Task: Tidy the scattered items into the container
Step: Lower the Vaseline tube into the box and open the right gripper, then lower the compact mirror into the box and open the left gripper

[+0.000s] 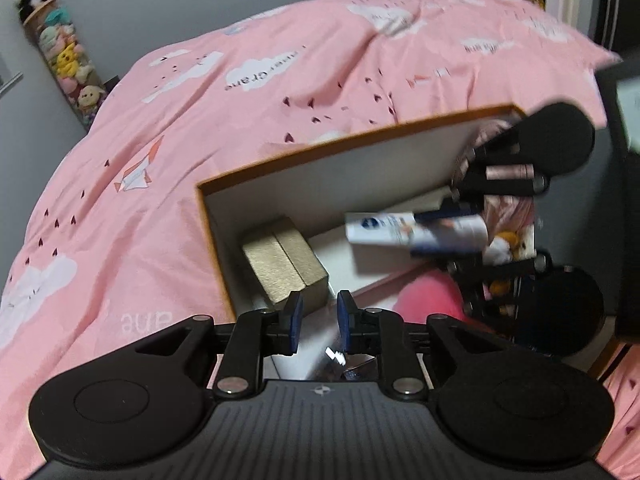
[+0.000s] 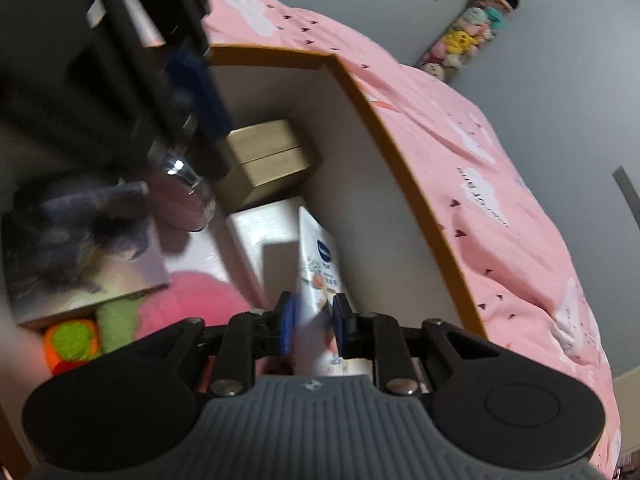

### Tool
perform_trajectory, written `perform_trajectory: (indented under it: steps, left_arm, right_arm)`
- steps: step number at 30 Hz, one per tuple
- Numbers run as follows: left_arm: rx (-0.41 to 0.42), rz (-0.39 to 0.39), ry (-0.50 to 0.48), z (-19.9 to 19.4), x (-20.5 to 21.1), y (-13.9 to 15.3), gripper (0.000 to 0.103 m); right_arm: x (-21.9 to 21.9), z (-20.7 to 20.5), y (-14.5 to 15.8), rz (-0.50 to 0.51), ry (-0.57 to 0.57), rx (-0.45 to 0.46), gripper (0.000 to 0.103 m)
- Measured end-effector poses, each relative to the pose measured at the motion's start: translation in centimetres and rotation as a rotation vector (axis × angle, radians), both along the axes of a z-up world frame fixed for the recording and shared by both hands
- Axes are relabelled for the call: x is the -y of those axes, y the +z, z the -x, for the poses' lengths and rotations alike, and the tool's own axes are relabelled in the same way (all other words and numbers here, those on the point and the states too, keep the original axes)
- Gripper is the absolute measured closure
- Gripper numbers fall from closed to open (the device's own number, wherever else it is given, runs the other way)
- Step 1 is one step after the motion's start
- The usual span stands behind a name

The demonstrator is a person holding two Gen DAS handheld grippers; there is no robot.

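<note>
Left gripper (image 1: 318, 322): black linkage arms, blue pads, silver pivot screws, ribbed grey body bottom centre with a small star mark. Right gripper (image 2: 313, 322): same build.

Dim, flat indoor light in both views. Fisheye bends the bed (image 1: 240, 120) and box (image 1: 360, 148) rim at the edges. Motion blur smears the tube (image 2: 320, 276) and the right gripper (image 1: 452, 220). A small glare spot shines on the jar (image 2: 178, 166).
</note>
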State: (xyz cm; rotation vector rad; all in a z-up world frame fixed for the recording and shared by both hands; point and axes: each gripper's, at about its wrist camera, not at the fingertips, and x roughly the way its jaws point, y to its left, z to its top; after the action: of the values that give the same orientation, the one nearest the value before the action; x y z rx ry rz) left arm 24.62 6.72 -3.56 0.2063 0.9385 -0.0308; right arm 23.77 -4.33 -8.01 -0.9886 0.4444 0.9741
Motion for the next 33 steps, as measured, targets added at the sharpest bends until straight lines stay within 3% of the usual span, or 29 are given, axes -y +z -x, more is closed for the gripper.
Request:
perform_trajectory:
  steps: [3, 5, 8, 14, 23, 27, 33]
  left_arm:
    - [0.022, 0.032, 0.029, 0.5, -0.7, 0.7, 0.081]
    - [0.032, 0.047, 0.047, 0.8, -1.0, 1.0, 0.081]
    - [0.040, 0.072, 0.068, 1.3, -1.2, 1.3, 0.081]
    - [0.038, 0.096, 0.106, 1.9, -1.1, 1.2, 0.081]
    - [0.034, 0.155, 0.119, 2.6, -0.5, 0.9, 0.081]
    - [0.033, 0.166, 0.122, 2.9, -0.4, 0.8, 0.081]
    - [0.027, 0.175, 0.136, 3.3, -0.5, 0.8, 0.081]
  right_arm:
    - [0.0, 0.1, -0.3, 0.031, -0.015, 0.012, 0.073]
    - [0.1, -0.1, -0.3, 0.048, -0.042, 0.000, 0.057]
    - [0.3, -0.7, -0.6, 0.076, -0.092, -0.025, 0.047]
    - [0.5, -2.9, -0.4, 0.054, -0.186, -0.113, 0.053]
    - [-1.2, -1.5, -1.4, 0.118, -0.052, 0.066, 0.055]
    - [-2.1, -1.5, -1.5, 0.142, -0.008, 0.080, 0.056]
    - [-2.4, -1.6, -0.7, 0.146, -0.034, 0.081, 0.048]
